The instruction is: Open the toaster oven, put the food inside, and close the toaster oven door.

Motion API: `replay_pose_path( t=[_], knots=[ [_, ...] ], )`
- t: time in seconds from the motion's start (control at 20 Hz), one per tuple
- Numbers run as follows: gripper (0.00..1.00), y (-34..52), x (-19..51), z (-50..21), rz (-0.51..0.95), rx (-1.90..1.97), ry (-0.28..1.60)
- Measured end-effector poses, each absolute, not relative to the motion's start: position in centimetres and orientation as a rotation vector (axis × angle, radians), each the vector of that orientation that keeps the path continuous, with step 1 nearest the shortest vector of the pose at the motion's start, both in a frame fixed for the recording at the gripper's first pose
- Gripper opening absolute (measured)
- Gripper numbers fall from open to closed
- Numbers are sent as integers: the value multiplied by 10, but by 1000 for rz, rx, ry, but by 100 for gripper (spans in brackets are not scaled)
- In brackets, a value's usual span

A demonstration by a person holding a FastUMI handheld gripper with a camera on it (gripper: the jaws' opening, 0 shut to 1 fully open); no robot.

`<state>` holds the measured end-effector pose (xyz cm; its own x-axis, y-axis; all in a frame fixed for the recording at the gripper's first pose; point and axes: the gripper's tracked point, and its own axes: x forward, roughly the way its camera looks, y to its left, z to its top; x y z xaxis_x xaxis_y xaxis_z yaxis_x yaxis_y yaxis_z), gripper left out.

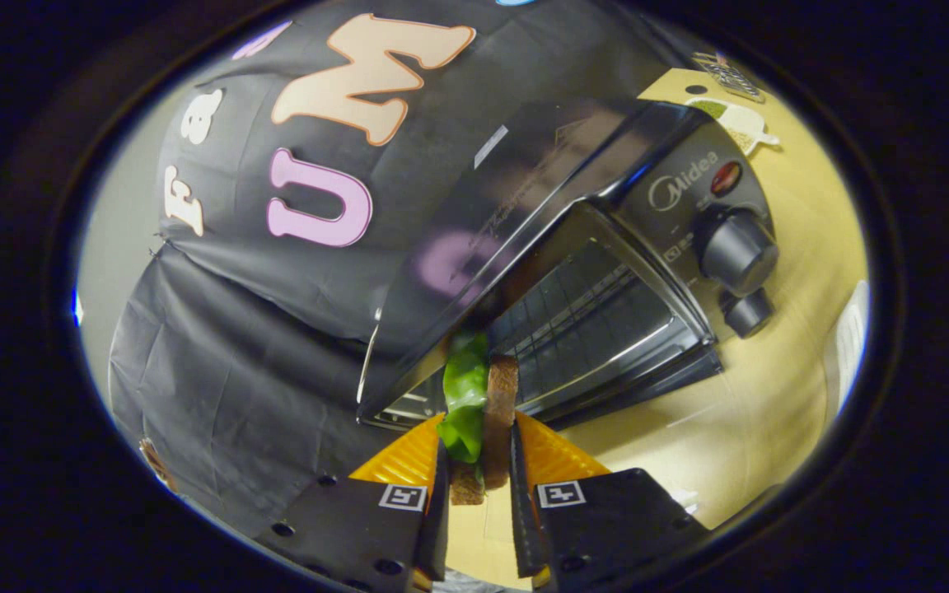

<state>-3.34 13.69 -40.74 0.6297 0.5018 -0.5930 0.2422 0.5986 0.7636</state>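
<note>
A sandwich (487,416) of brown bread with a green lettuce leaf stands on edge between my fingers, and my gripper (479,449) is shut on it. Just ahead of the fingers stands the dark toaster oven (557,239), seen tilted. Its door (647,383) is open and folded down, and the wire rack (582,317) inside shows. The top of the sandwich reaches the oven's mouth. Two knobs (736,251) and a red lamp sit on the oven's control panel beside the opening.
The oven stands on a light wooden table (771,412). A small white dish with green content (730,119) lies on the table behind the oven. A white object (849,338) sits at the table's edge beyond the knobs. Black cloth hangs behind.
</note>
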Motion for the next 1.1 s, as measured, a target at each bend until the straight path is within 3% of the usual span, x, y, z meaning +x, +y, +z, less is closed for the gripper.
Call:
replay_pose_path(
  t=[1.05, 1.1],
  knots=[
    [34, 119, 18, -446, 56, 904, 793],
    [43, 113, 18, -447, 39, 866, 787]
  ],
)
